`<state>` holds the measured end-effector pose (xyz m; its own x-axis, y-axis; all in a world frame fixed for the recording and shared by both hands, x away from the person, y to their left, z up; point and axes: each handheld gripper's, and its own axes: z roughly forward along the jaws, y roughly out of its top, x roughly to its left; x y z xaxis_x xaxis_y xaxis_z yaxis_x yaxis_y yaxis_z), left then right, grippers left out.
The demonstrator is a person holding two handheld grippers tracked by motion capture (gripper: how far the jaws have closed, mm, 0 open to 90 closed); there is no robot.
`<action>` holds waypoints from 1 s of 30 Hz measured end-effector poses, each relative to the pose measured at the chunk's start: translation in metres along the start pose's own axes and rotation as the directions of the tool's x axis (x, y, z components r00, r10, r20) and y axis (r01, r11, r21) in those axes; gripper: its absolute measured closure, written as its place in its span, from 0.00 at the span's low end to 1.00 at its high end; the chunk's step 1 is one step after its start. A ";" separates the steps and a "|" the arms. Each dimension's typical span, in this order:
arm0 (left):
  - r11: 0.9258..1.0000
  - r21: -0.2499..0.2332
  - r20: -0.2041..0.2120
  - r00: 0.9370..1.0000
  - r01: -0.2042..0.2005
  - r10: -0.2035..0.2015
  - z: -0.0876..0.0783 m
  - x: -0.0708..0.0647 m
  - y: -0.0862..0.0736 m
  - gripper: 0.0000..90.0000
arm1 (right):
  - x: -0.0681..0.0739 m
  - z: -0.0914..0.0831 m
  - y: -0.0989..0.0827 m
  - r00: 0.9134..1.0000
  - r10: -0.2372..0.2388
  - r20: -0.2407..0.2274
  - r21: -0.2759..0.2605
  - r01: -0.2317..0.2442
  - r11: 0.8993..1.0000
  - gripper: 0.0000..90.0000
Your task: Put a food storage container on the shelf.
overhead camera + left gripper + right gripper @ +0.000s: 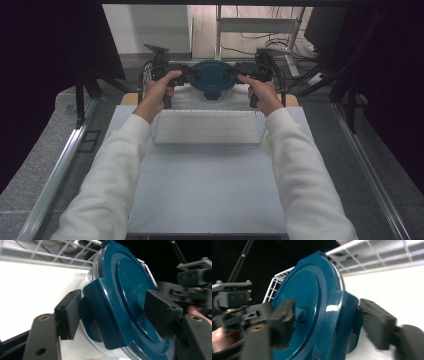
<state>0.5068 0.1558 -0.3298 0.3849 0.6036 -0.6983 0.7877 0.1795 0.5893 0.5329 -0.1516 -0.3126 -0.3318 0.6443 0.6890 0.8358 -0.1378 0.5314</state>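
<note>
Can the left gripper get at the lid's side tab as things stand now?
Probably yes: the left gripper already has the blue lid's tab between its open jaws, and nothing blocks it. The right gripper flanks the opposite tab.

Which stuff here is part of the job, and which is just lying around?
In the job:
- blue lid on a clear container
- left gripper, fingers either side of a lid tab
- right gripper, fingers either side of the opposite tab

Lying about:
- white wire rack on the table
- wire basket behind the container
- cables on the floor
</note>
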 end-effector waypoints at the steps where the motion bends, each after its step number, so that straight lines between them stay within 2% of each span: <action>1: 1.000 -0.020 -0.010 1.000 -0.012 0.012 -0.001 -0.002 0.000 0.35 | 0.002 0.000 0.000 1.000 -0.013 0.005 -0.018 0.013 1.000 0.26; 4: 0.999 -0.048 -0.013 1.000 -0.025 0.024 -0.005 -0.005 0.001 0.27 | 0.006 -0.004 -0.001 0.999 -0.039 -0.001 -0.046 0.039 0.998 0.21; 8: 0.994 -0.072 -0.050 0.996 -0.078 0.074 -0.014 -0.010 -0.001 0.23 | 0.014 -0.012 -0.002 0.994 -0.098 0.038 -0.089 0.101 0.991 0.13; 11: 0.988 -0.066 -0.079 0.988 -0.141 0.135 -0.023 -0.018 -0.004 0.22 | 0.020 -0.021 -0.005 0.984 -0.166 0.066 -0.114 0.172 0.978 0.11; 15: 0.970 -0.064 -0.115 0.967 -0.236 0.228 -0.040 -0.032 -0.011 0.21 | 0.031 -0.036 -0.010 0.954 -0.279 0.111 -0.113 0.291 0.950 0.10; 18: 0.957 -0.068 -0.124 0.954 -0.284 0.274 -0.053 -0.042 -0.018 0.20 | 0.038 -0.048 -0.017 0.916 -0.375 0.140 -0.097 0.390 0.916 0.12; 21: 0.936 -0.074 -0.123 0.935 -0.344 0.334 -0.065 -0.053 -0.030 0.20 | 0.044 -0.059 -0.028 0.878 -0.445 0.175 -0.085 0.464 0.882 0.16; 22: 0.931 -0.071 -0.126 0.929 -0.358 0.348 -0.069 -0.056 -0.036 0.20 | 0.044 -0.063 -0.033 0.873 -0.455 0.176 -0.088 0.475 0.876 0.17; 25: 0.921 -0.062 -0.122 0.919 -0.384 0.375 -0.076 -0.060 -0.054 0.20 | 0.043 -0.074 -0.047 0.865 -0.477 0.157 -0.084 0.492 0.866 0.20; 26: 0.917 -0.055 -0.128 0.913 -0.396 0.387 -0.078 -0.061 -0.061 0.20 | 0.042 -0.078 -0.052 0.862 -0.484 0.151 -0.083 0.499 0.862 0.21; 28: 0.907 -0.050 -0.141 0.902 -0.419 0.409 -0.082 -0.062 -0.075 0.21 | 0.040 -0.085 -0.061 0.850 -0.508 0.142 -0.081 0.521 0.849 0.23; 30: 0.907 -0.043 -0.139 0.901 -0.419 0.410 -0.087 -0.061 -0.089 0.21 | 0.037 -0.094 -0.072 0.843 -0.524 0.124 -0.089 0.535 0.840 0.26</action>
<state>0.3715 0.1703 -0.3047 0.6031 0.7256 -0.3315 0.5327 -0.0570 0.8443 0.4196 -0.1889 -0.2792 -0.6634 0.7083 0.2413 0.4858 0.1624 0.8589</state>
